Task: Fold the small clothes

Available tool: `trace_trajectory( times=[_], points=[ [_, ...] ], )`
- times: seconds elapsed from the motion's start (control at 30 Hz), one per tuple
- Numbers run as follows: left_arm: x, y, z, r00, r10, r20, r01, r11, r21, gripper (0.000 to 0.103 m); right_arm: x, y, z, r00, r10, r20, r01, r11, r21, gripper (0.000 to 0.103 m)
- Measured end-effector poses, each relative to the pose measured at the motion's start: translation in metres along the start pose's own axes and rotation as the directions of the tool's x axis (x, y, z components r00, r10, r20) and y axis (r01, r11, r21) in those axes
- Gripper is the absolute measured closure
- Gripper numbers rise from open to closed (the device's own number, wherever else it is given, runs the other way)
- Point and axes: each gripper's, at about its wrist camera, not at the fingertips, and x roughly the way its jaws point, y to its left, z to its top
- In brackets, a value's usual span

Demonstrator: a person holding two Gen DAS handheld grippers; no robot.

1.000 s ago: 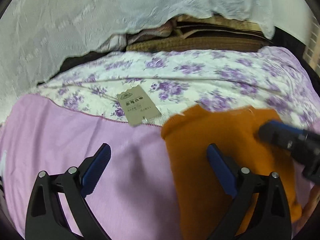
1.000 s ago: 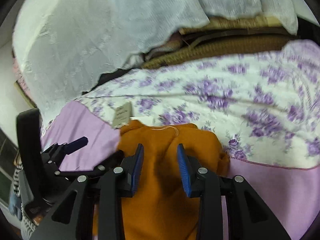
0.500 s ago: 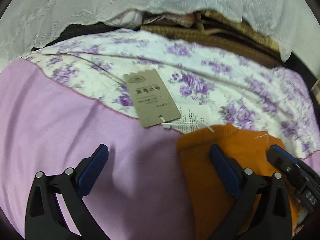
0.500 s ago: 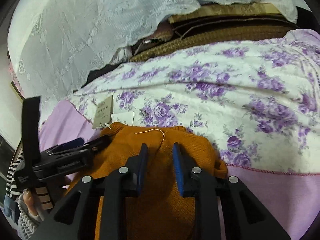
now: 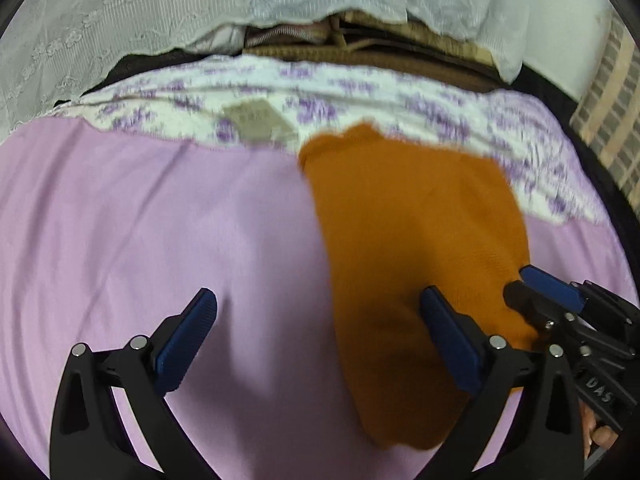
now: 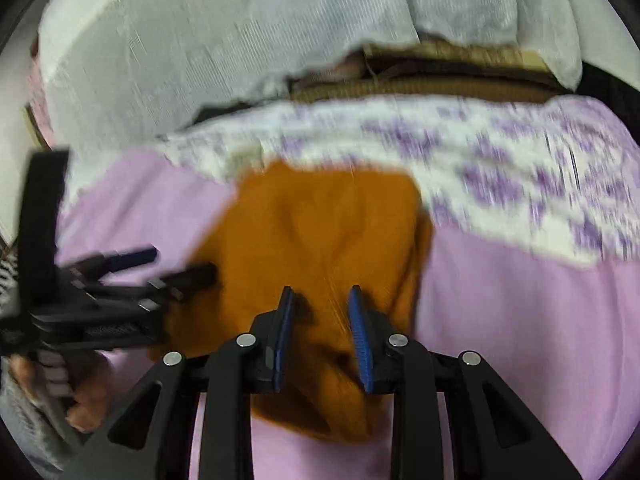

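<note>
An orange knit garment lies folded in a long strip on the pink sheet, its far end touching the floral quilt. My left gripper is wide open, straddling the garment's left edge: one finger over the sheet, one over the cloth. My right gripper hovers low over the garment's near right part. Its jaws stand a narrow gap apart, with cloth lying beneath and a slight ridge between them. I see no pad pressing on it.
A beige paper tag lies on the quilt just left of the garment's far end. Behind hang white lace cloth and brown woven items. A hand holds the left gripper.
Both grippers have drawn back toward the near end of the garment, so more of its length shows. The garment stays put. The right jaws keep their narrow gap; the left stays wide.
</note>
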Motion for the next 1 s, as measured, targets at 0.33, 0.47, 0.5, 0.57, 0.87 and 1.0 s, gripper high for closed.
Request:
trace_trajectory(
  times=[0.33, 0.47, 0.5, 0.57, 0.87, 1.0],
  points=[
    [-0.007, 0.001, -0.017, 1.000, -0.024, -0.007, 0.024, 1.000, -0.002, 0.004, -0.013, -0.012, -0.013, 0.999, 0.030, 0.021, -0.031, 0.998, 0.046, 0.071],
    [-0.021, 0.012, -0.016, 0.998, -0.069, 0.014, 0.070, 0.996, -0.047, 0.005, -0.030, -0.020, -0.014, 0.997, 0.050, 0.064, -0.056, 0.994, 0.095, 0.047],
    [-0.026, 0.016, -0.015, 0.996, -0.091, 0.024, 0.092, 0.994, -0.058, 0.005, -0.033, -0.023, -0.013, 0.996, 0.059, 0.074, -0.067, 0.992, 0.109, 0.046],
    [-0.035, 0.024, -0.012, 0.990, -0.134, 0.050, 0.138, 0.987, -0.084, 0.005, -0.038, -0.032, -0.012, 0.993, 0.074, 0.093, -0.087, 0.985, 0.146, 0.040],
    [-0.018, 0.034, -0.002, 0.955, -0.296, -0.003, 0.292, 0.942, -0.166, 0.005, -0.016, -0.056, -0.011, 0.968, 0.243, 0.065, -0.252, 0.925, 0.284, 0.038],
    [0.004, 0.031, 0.016, 0.914, -0.402, -0.050, 0.386, 0.902, -0.192, 0.005, 0.014, -0.064, -0.007, 0.948, 0.316, 0.036, -0.308, 0.886, 0.348, 0.037]
  ],
)
